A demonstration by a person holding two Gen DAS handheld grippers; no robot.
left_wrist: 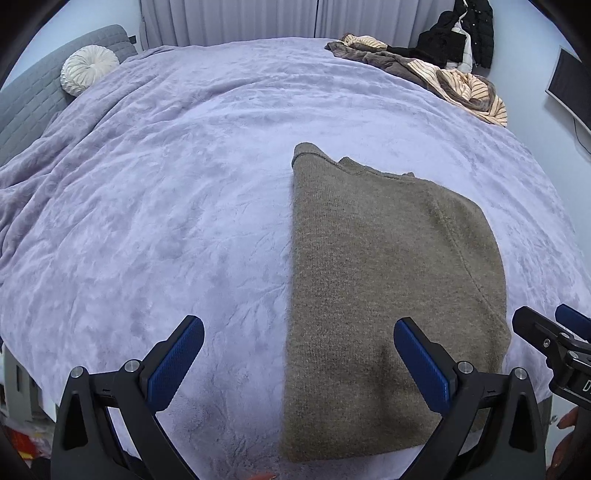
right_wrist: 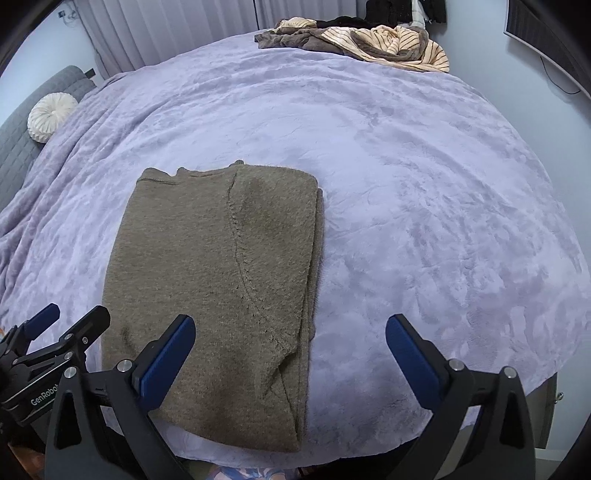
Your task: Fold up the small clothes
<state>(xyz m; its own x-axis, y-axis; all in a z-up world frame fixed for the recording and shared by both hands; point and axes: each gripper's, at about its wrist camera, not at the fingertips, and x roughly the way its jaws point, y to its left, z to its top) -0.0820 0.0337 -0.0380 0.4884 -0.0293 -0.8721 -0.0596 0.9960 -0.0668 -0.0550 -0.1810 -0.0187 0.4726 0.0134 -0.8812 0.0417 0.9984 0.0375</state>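
Right now, by the near edge of the bed:

Sweater: the olive-brown knit sweater (left_wrist: 391,295) (right_wrist: 218,295) lies folded into a long rectangle, flat on the lavender blanket (left_wrist: 166,221) (right_wrist: 424,184), its lower end at the bed's near edge, its neckline pointing away toward the curtains.

Left gripper: the left gripper (left_wrist: 299,363) (right_wrist: 55,332) hangs above the sweater's left side, jaws spread wide, nothing between them; one blue pad is over the bare blanket, the other over the knit.

Right gripper: the right gripper (right_wrist: 291,363) (left_wrist: 554,332) hangs above the sweater's right edge, jaws released as well and gripping nothing.

Contact: whether either gripper touches the fabric, I cannot tell.

Far corner: a heap of striped and brown clothes (left_wrist: 436,77) (right_wrist: 354,40) sits well apart from the sweater.

Headboard side: a round white pleated cushion (left_wrist: 88,70) (right_wrist: 50,116) rests against the grey headboard (left_wrist: 33,99) (right_wrist: 18,147).

Back wall: pale curtains (left_wrist: 236,22) (right_wrist: 166,33).
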